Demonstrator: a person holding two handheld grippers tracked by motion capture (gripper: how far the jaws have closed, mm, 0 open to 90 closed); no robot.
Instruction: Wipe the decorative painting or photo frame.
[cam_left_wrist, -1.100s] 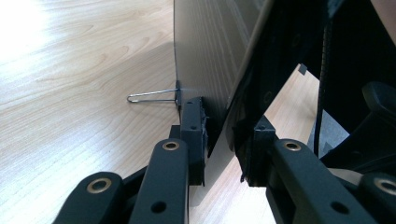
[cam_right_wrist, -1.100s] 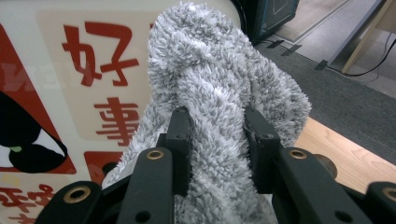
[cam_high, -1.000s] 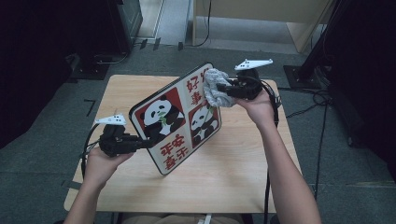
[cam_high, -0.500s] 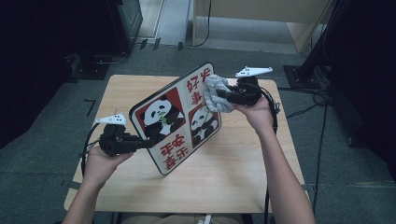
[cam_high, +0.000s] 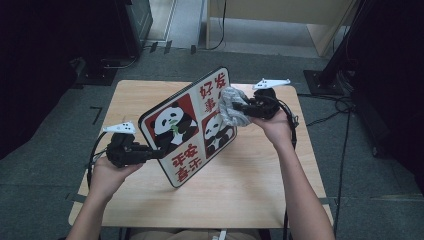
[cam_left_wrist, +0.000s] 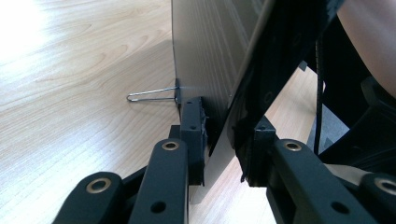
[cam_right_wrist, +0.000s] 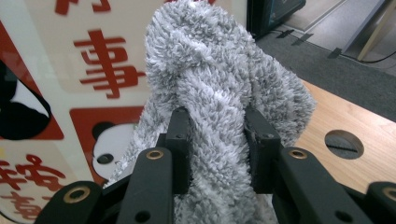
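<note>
Panda-printed red-and-cream sign board (cam_high: 192, 125) stands tilted over the light wooden table (cam_high: 260, 190) from above, left gripper (cam_high: 150, 151) clamping its lower edge, right gripper (cam_high: 239, 107) pressing a fluffy grey cloth (cam_high: 231, 106) against its face. Left gripper view: jaws pinch the board's edge (cam_left_wrist: 219, 93). Right gripper view: jaws squeeze the cloth (cam_right_wrist: 219, 93) against the board (cam_right_wrist: 93, 70).

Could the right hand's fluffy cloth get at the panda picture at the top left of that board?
Probably yes. The right gripper holds the grey cloth against the panda board's printed face, with nothing lying across it. The left gripper clamps only the lower edge.
</note>
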